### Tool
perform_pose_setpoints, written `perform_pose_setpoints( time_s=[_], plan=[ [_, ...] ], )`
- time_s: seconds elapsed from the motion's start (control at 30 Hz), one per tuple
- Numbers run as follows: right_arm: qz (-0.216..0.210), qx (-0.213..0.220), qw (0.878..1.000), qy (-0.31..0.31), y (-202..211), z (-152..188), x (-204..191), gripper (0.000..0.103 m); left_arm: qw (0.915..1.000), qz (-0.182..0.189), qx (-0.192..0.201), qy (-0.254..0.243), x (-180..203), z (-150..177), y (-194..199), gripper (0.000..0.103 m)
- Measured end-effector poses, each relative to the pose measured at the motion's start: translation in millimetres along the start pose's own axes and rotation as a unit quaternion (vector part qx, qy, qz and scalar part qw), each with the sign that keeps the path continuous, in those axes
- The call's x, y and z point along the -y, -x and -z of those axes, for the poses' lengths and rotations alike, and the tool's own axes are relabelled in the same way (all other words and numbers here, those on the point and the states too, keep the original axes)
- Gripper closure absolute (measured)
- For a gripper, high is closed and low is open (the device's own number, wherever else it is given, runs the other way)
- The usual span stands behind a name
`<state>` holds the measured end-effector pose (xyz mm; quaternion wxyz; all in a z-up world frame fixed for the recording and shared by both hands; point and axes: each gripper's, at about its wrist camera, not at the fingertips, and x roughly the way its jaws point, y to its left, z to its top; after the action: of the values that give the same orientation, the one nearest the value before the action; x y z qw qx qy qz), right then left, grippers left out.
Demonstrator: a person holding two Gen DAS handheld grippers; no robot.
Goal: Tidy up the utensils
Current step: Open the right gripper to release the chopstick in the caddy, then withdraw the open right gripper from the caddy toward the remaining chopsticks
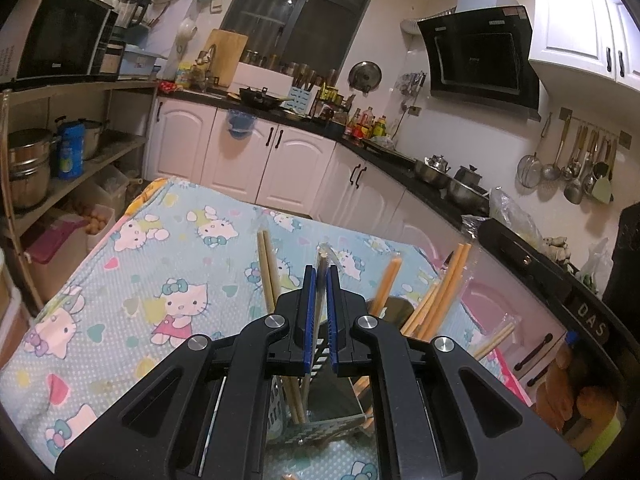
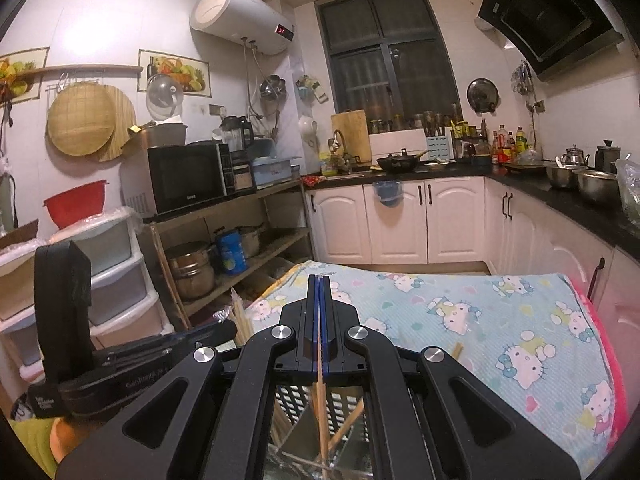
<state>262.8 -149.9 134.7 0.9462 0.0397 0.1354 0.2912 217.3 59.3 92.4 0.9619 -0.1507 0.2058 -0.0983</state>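
My left gripper [image 1: 320, 270] is shut on a chopstick in a clear wrapper [image 1: 322, 259], whose lower end reaches down into a perforated metal utensil holder [image 1: 280, 404]. Several other wooden chopsticks [image 1: 450, 284] stand in that holder and lean outward. In the right wrist view my right gripper [image 2: 319, 278] is shut on a bare wooden chopstick [image 2: 321, 408] that hangs below the pads into the same holder [image 2: 296, 398]. Another chopstick [image 2: 346, 426] leans inside it. The left tool's black body [image 2: 132, 360] shows at the lower left there.
The holder stands on a table under a blue cartoon-cat cloth [image 1: 160, 280] [image 2: 480, 312]. White cabinets with a dark counter [image 2: 560, 196] run behind and to the right. An open shelf with pots [image 2: 192, 268] and plastic drawers [image 2: 116, 280] stand at the left.
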Motion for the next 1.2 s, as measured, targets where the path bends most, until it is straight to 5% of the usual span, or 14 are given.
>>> perform_pose_setpoints(
  time_s=[0.37, 1.1, 1.2],
  plan=[
    [0.033, 0.03, 0.999, 0.008, 24, 23, 4, 0.102, 1.0, 0.0, -0.005, 0.001, 1, 4, -1, 0.102],
    [0.046, -0.006, 0.999, -0.025, 52, 49, 15, 0.101, 0.9997, 0.001, -0.023, 0.007, 4, 17, 9, 0.095],
    [0.046, -0.009, 0.999, -0.022, 56, 50, 12, 0.086, 0.9996, 0.001, -0.026, 0.007, 4, 20, 11, 0.092]
  ],
)
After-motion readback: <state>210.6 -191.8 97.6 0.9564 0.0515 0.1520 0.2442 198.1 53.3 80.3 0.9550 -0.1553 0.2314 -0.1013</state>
